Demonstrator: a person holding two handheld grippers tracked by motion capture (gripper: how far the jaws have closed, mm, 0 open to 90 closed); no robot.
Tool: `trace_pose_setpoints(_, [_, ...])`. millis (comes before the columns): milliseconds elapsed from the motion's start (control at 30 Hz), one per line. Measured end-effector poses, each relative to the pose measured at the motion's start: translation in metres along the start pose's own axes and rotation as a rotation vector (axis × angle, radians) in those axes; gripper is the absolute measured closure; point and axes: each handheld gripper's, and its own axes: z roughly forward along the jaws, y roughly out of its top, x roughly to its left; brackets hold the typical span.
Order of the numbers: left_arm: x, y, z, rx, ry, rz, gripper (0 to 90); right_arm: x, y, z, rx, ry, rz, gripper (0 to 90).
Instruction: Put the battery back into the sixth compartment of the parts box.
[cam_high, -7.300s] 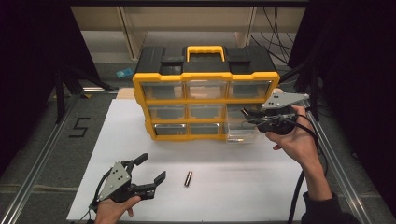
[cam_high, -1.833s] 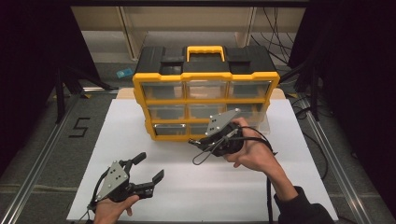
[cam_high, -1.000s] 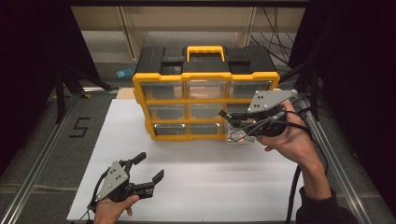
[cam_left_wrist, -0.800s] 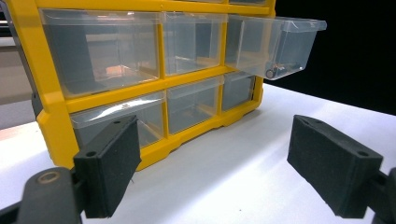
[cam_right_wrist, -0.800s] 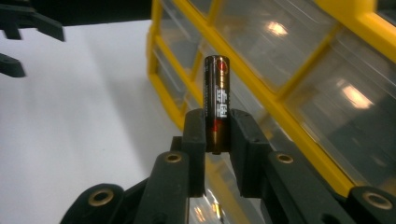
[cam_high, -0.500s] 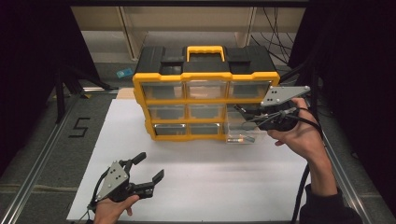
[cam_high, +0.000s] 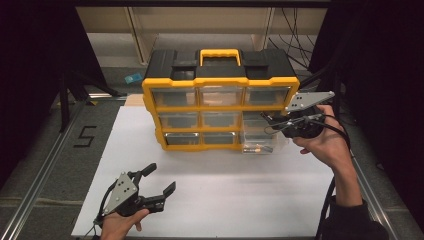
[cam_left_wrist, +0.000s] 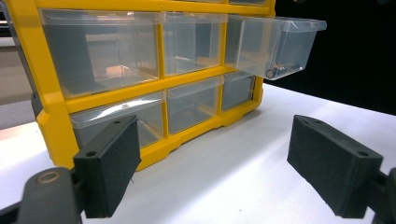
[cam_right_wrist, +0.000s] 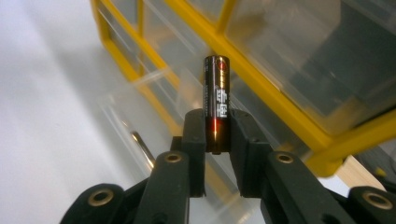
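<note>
claw (cam_left_wrist: 215, 172) gapes before yellow organizer (cam_left_wrist: 46, 116); one clear drawer (cam_left_wrist: 275, 44) pulled out.

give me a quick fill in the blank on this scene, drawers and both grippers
1. The right gripper is shut on a ____.
2. The left gripper rests low on the white table with its jaws ____.
3. The yellow drawer organizer has one clear drawer pulled out, in its ____ row.
4. The carry handle on top of the organizer is ____ in colour.

Missing words: battery; open; bottom; yellow
</note>
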Motion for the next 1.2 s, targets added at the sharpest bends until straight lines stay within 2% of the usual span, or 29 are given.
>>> trace_pose_setpoints(133, [-0.001, 0.0, 0.0, -0.001, 0.0, -0.008, 16.5, -0.001, -0.002, 0.004, 0.022, 0.003, 0.0, 76.9])
trace_pose_setpoints(200, [0.0, 0.0, 0.0, 0.0, -0.001, 0.002, 16.5, 0.0, -0.003, 0.008, 0.04, -0.006, 0.002, 76.9])
trace_pose_setpoints(233, [-0.001, 0.0, 0.0, -0.001, -0.002, -0.007, 16.4, -0.001, -0.004, 0.011, 0.051, 0.01, -0.004, 76.8])
trace_pose_setpoints(333, [-0.001, 0.0, 0.0, -0.004, -0.002, -0.011, 16.4, -0.001, -0.005, 0.014, 0.065, 0.007, 0.002, 76.8])
trace_pose_setpoints(433, [-0.001, 0.0, 0.0, -0.002, -0.003, -0.007, 16.5, -0.001, -0.006, 0.019, 0.089, 0.023, 0.009, 76.8])
trace_pose_setpoints(600, [0.0, 0.0, 0.0, 0.001, -0.003, -0.002, 16.5, -0.001, -0.01, 0.025, 0.096, 0.022, 0.018, 76.1])
trace_pose_setpoints(667, [-0.001, 0.0, 0.001, 0.001, -0.004, -0.005, 16.5, -0.002, -0.008, 0.025, 0.103, 0.03, 0.015, 72.3])
trace_pose_setpoints(700, [-0.001, 0.0, 0.0, 0.002, -0.004, -0.006, 16.5, -0.001, -0.008, 0.025, 0.076, 0.012, 0.02, 70.2])
trace_pose_setpoints(733, [-0.001, 0.0, 0.0, 0.003, -0.003, -0.008, 16.5, -0.001, -0.007, 0.022, 0.09, 0.018, 0.041, 68.3])
trace_pose_setpoints(800, [-0.001, 0.0, 0.0, 0.001, -0.003, -0.007, 16.4, -0.001, -0.006, 0.022, 0.073, 0.016, 0.029, 66.5])
trace_pose_setpoints(867, [-0.001, 0.0, 0.0, 0.002, -0.004, -0.005, 16.5, 0.002, -0.002, 0.016, 0.05, -0.001, 0.049, 59.8])
trace_pose_setpoints(1000, [0.0, 0.0, 0.0, 0.001, -0.004, 0.0, 16.5, 0.007, 0.003, 0.013, 0.017, -0.003, 0.044, 54.2])
trace_pose_setpoints(1100, [0.0, 0.0, 0.0, 0.0, -0.003, 0.001, 16.5, 0.018, 0.011, 0.011, -0.019, 0.014, 0.024, 48.9])
trace_pose_setpoints(1200, [0.0, 0.0, 0.0, 0.001, -0.003, -0.002, 16.5, 0.021, 0.014, 0.011, -0.033, 0.018, 0.018, 47.2])
